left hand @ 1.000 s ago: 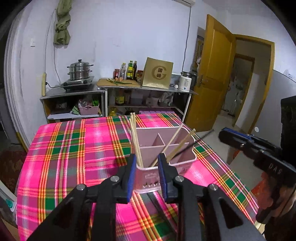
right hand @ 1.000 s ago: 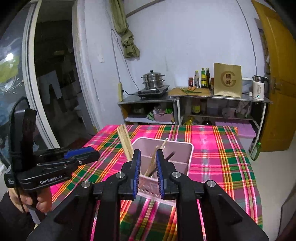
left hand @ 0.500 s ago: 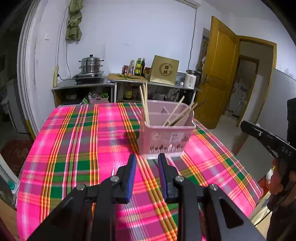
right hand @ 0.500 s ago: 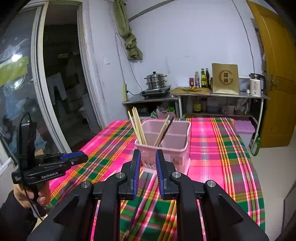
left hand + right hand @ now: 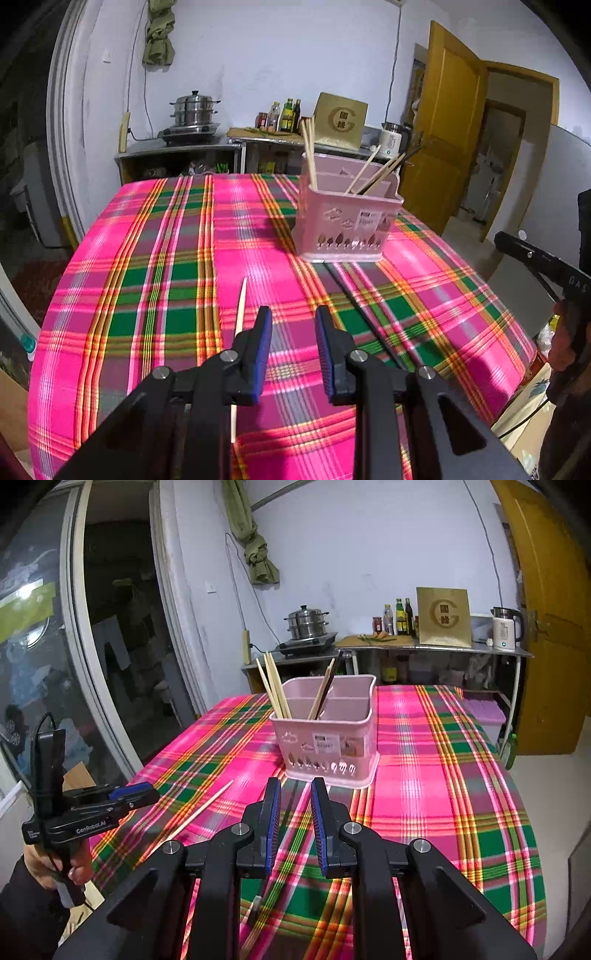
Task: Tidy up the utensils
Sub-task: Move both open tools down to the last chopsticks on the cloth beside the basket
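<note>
Both grippers, left (image 5: 291,332) and right (image 5: 293,801), hang with fingers parted and empty, each above a loose chopstick, pale (image 5: 240,314) and dark (image 5: 291,801), for the holder (image 5: 328,731) beyond

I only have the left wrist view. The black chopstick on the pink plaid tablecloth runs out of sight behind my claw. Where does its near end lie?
Observer: The right wrist view shows the thin black chopstick ending in a pale tip on the pink plaid tablecloth, under the right claw and close to its camera.
Operator: Is that claw gripping it?
Observer: No. Its jaws stand apart with nothing between the blue pads, and the chopstick lies flat on the cloth beneath them.
</note>
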